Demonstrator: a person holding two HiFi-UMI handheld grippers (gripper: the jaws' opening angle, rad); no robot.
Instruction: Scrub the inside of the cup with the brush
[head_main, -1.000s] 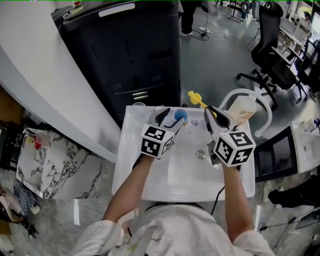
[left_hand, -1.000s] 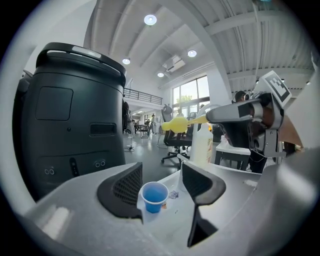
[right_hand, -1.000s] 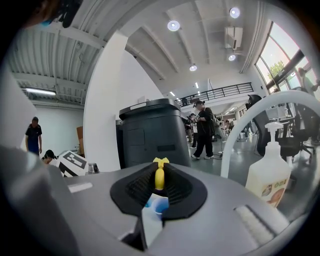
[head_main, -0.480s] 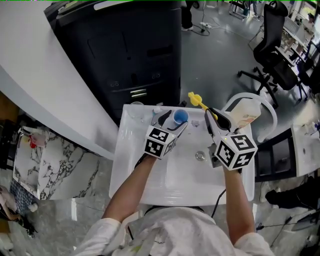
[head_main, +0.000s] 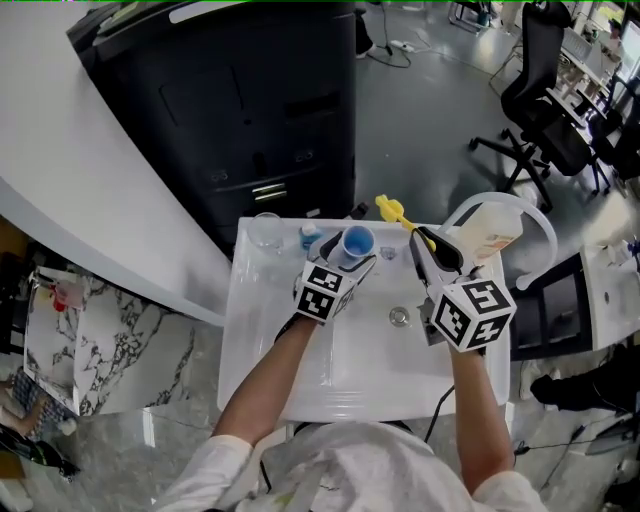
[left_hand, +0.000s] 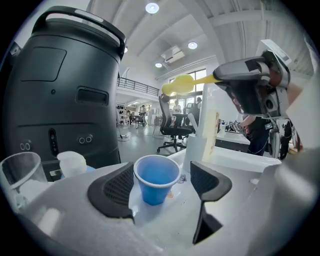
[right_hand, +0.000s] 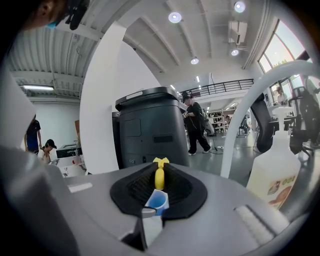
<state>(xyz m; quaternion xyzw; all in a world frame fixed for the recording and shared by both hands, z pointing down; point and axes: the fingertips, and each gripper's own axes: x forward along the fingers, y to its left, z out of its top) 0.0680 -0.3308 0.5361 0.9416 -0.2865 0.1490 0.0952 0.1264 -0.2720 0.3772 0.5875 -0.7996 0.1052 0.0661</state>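
Cup (head_main: 357, 241) stands upright between our left gripper's (left_hand: 161, 185) jaws, just opened wide; brush (head_main: 400, 213), clamped in our right gripper (head_main: 435, 243), lies to its right.

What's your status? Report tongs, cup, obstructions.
Left tongs just been opening, blue cup upright between them on sink. Right tongs shut on yellow brush, clear of cup. Cup mouth unobstructed.

One blue cup (head_main: 357, 241), one brush (head_main: 395, 209), seemingly one glass (head_main: 266, 232)
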